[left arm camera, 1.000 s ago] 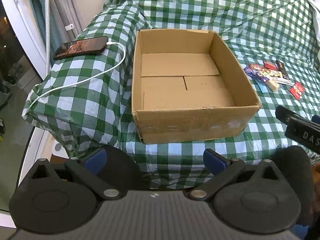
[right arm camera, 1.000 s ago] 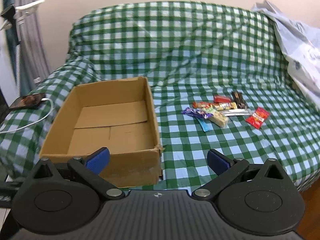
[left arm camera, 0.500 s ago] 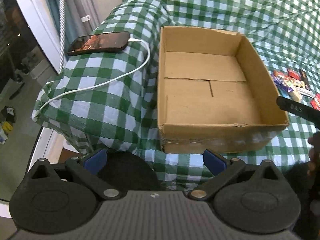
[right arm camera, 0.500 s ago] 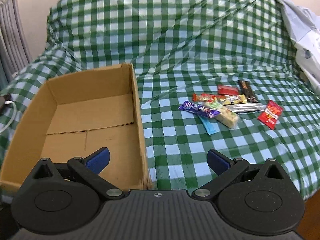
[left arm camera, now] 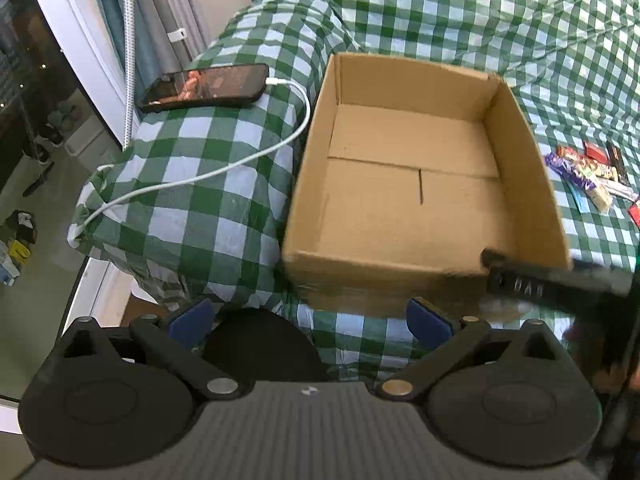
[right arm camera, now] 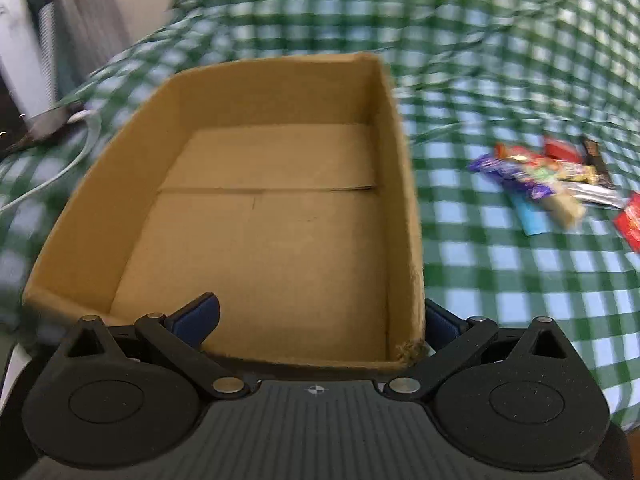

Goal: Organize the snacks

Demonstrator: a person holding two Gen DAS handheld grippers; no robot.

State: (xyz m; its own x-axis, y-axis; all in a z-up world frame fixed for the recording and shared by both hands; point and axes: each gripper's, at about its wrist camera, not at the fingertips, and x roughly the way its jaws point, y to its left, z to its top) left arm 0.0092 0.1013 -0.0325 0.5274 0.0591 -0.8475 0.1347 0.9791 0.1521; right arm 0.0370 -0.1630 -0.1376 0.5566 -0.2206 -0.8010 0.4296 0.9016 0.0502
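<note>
An open, empty cardboard box (left arm camera: 384,284) sits on the green checked cover. In the right wrist view the same box (right arm camera: 400,200) fills the middle. A small heap of wrapped snack bars (right arm camera: 536,184) lies on the cover to its right, with a red packet (right arm camera: 630,220) at the edge. The left wrist view shows the snacks (left arm camera: 588,172) far right. My right gripper (right arm camera: 318,322) is open and straddles the box's near right corner, one finger inside and one outside. My left gripper (left arm camera: 310,318) is open and holds nothing, just short of the box's front wall.
A phone (left arm camera: 208,88) lies on the covered armrest left of the box, with a white cable (left arm camera: 240,160) trailing off its edge. Beyond the armrest are a curtain, a white door frame (left arm camera: 80,40) and the floor below. Checked cover (right arm camera: 520,300) spreads right of the box.
My right gripper has swung left and forward, from facing the snacks to straddling the box's near right corner. The left gripper has shifted slightly, and the right gripper now crosses its view.
</note>
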